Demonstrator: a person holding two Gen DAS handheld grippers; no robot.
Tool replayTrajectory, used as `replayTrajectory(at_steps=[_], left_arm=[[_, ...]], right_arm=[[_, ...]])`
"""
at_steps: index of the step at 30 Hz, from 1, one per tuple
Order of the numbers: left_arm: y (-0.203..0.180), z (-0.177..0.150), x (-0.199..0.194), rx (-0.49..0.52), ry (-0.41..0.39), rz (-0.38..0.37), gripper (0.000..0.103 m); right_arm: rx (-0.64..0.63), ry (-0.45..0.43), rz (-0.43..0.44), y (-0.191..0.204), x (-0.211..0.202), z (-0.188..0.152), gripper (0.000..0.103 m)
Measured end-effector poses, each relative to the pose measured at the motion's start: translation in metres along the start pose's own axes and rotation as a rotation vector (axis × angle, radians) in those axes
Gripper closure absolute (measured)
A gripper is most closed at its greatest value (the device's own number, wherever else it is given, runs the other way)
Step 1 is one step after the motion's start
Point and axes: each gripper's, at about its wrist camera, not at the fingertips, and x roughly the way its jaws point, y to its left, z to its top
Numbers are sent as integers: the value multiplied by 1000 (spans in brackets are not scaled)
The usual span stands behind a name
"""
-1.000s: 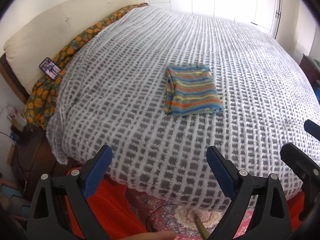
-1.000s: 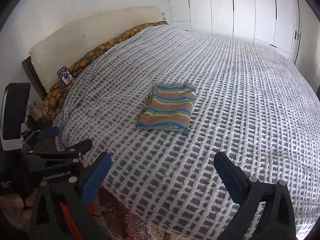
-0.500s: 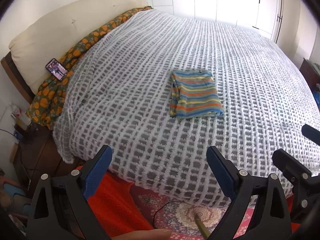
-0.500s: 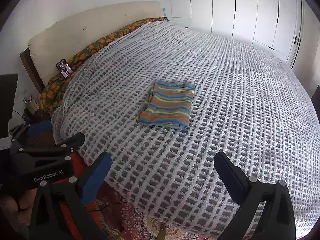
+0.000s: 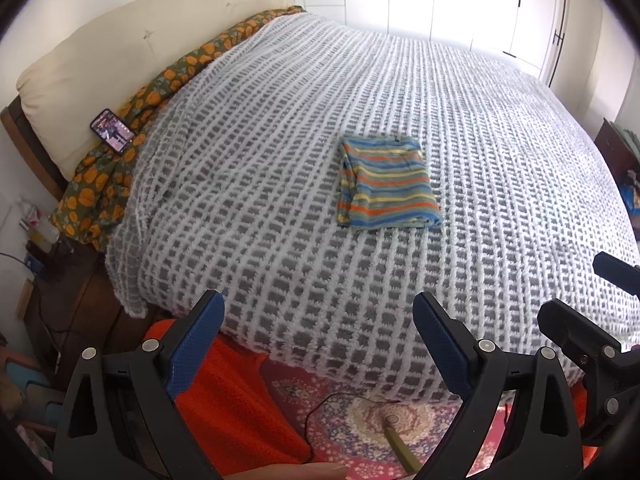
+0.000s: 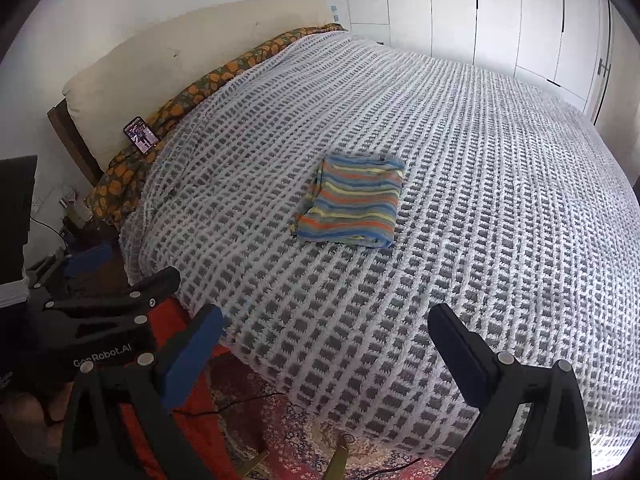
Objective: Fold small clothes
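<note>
Grey-white bedspread (image 5: 500,168) bears folded striped garment (image 5: 386,184); both claws spread, empty.

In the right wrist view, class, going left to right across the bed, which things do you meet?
phone → orange-patterned sheet → striped folded garment → bare stretch of white-and-grey blanket
</note>
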Motion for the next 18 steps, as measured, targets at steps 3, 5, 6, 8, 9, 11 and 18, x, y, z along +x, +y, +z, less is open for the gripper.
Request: replayTrajectory(at_steps=[3,5,6,8,9,11,18], left_arm=[[-1,0,-1,1,6,-8,7],[-1,0,0,1,10,-12,7],[0,0,0,1,11,-11,7],[0,0,1,-1,15,-8,7],[1,0,2,-2,17,-9,7],[2,-1,2,-4,21,-10,7],[3,-1,2,-7,19,-11,7]], right_arm=[[-1,9,6,3,-2,0,2],[-1,18,1,4,-1,0,2],[0,22,1,4,0,-1,2],[5,32,0,3,3,-1,2],[6,36,0,3,4,-2,2],[3,39,-4,4,5,-2,2],[-1,44,-3,5,8,-2,2]])
